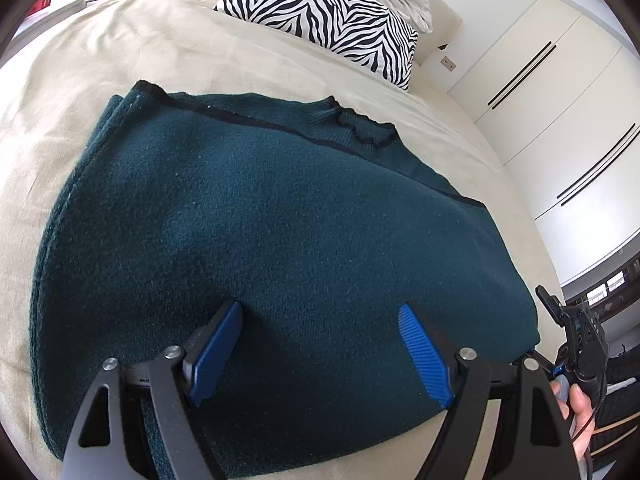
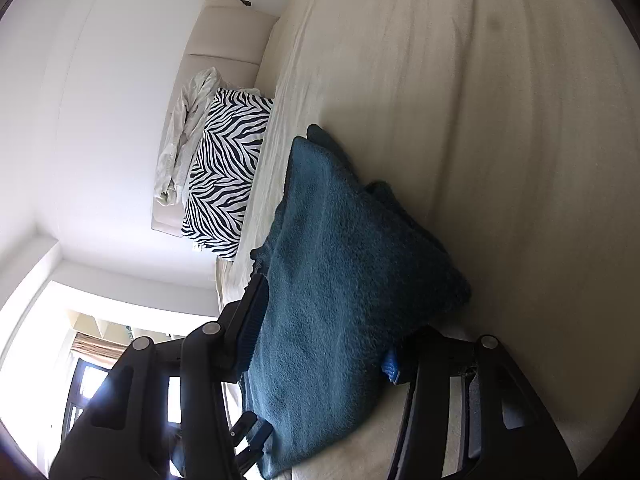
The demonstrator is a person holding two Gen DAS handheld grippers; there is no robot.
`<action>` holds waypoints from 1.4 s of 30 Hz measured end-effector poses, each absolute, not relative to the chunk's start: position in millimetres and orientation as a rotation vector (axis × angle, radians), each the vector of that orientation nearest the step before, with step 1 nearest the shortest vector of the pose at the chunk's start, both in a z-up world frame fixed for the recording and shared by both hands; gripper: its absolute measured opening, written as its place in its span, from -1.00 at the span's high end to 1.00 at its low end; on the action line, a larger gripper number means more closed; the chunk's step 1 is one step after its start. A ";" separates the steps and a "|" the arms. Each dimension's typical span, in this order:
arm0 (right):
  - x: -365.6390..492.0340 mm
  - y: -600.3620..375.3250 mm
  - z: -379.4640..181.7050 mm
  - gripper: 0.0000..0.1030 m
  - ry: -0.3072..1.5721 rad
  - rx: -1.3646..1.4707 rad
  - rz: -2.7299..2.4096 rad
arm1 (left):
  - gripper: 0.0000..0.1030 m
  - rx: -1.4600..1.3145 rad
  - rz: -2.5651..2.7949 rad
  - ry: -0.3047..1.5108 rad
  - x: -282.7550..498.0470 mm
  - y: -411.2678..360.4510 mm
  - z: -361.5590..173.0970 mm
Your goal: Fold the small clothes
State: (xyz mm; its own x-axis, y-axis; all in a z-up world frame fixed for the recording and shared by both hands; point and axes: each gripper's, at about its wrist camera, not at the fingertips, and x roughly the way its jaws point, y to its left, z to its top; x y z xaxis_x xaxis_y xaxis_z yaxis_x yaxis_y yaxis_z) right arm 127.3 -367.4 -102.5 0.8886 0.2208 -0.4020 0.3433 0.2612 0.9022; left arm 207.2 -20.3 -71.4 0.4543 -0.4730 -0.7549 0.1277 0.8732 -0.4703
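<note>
Beige bed (image 1: 120, 60): folded teal sweater (image 1: 280, 220); right gripper (image 2: 320, 340) seemingly clamping edge.

Dark teal knit garment (image 1: 280, 240), folded in layers, flat on the beige bed.

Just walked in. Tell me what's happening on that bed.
A person with a gripper in each hand is folding a dark teal knit garment spread on the beige bedsheet. The left gripper hovers over the garment's near part, fingers wide apart, holding nothing. The right gripper, turned on its side, has a thick fold of the garment's edge between its fingers. A zebra-print pillow sits at the head of the bed.
</note>
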 end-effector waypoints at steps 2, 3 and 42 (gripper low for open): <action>133.5 -374.0 -97.7 0.07 0.476 1.325 -0.093 | -0.58 -0.390 -0.390 1.041 208.1 -18.4 -71.9; 135.1 -377.5 -95.2 0.07 0.456 1.323 -0.101 | -0.58 -0.398 -0.392 1.042 208.6 -17.6 -72.1; 206.1 -321.9 -46.6 0.78 0.625 0.827 -0.180 | -0.30 -0.514 -0.494 1.019 241.2 -26.6 -78.9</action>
State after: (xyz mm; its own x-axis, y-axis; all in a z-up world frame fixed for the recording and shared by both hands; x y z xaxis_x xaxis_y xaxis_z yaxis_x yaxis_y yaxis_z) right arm 206.1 -321.9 -46.6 0.8072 0.0873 -0.5838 0.3839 0.6738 0.6314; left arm 241.2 -26.6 -78.9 0.4370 -0.6061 -0.6646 0.1461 0.7769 -0.6124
